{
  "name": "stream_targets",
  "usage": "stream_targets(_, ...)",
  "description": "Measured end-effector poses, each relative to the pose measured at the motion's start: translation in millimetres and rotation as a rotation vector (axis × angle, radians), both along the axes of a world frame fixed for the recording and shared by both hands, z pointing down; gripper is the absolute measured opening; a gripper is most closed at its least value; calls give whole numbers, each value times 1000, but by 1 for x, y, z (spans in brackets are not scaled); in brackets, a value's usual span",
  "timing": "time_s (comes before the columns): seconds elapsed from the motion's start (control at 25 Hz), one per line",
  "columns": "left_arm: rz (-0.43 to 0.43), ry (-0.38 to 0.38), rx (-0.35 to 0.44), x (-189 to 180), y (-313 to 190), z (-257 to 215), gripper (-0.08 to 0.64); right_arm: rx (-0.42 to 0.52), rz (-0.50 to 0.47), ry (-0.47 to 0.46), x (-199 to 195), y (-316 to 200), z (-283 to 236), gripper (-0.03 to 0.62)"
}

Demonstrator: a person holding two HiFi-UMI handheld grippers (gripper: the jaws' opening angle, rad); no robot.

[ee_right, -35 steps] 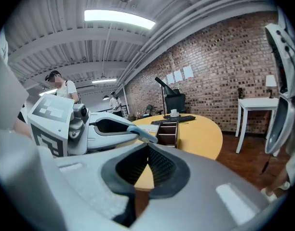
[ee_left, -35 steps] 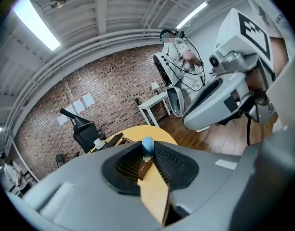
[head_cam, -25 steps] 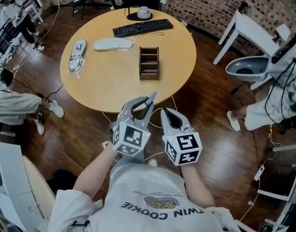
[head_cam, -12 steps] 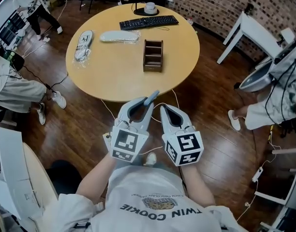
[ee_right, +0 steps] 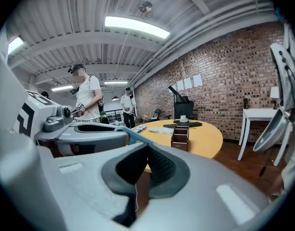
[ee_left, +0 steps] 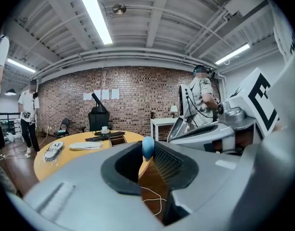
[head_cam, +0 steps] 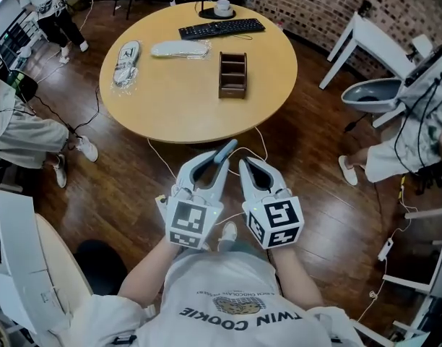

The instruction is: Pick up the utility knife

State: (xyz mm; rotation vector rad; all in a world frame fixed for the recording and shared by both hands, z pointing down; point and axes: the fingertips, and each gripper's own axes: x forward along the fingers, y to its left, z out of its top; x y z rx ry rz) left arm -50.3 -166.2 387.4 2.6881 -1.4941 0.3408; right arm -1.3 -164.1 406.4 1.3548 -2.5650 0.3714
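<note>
utility knife (head_cam: 224,151), slim, grey-blue plastic, stays clamped in the left gripper (head_cam: 209,166), short of the round wooden table (head_cam: 170,100). both grippers have drawn back from the table edge, so the pickup looks done. the right gripper (head_cam: 248,169) is closed, empty. only the left gripper view shows the knife's blue end (ee_left: 147,147) between ribbed pads (ee_left: 167,163).

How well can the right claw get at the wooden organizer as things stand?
Probably not yet: the right claw hangs over floor short of the table, apart from the wooden organizer, though nothing stands between them.
</note>
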Motion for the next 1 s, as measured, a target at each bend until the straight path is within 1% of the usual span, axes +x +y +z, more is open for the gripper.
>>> stream_targets(0.52, 9, 20, -8, -24, 68, -6, 67, 15, 23, 3, -27, 63, -12, 2)
stream_targets(1.0, 26, 30, -23, -28, 118, 0, 67, 19, 50, 4, -31, 115, -14, 2)
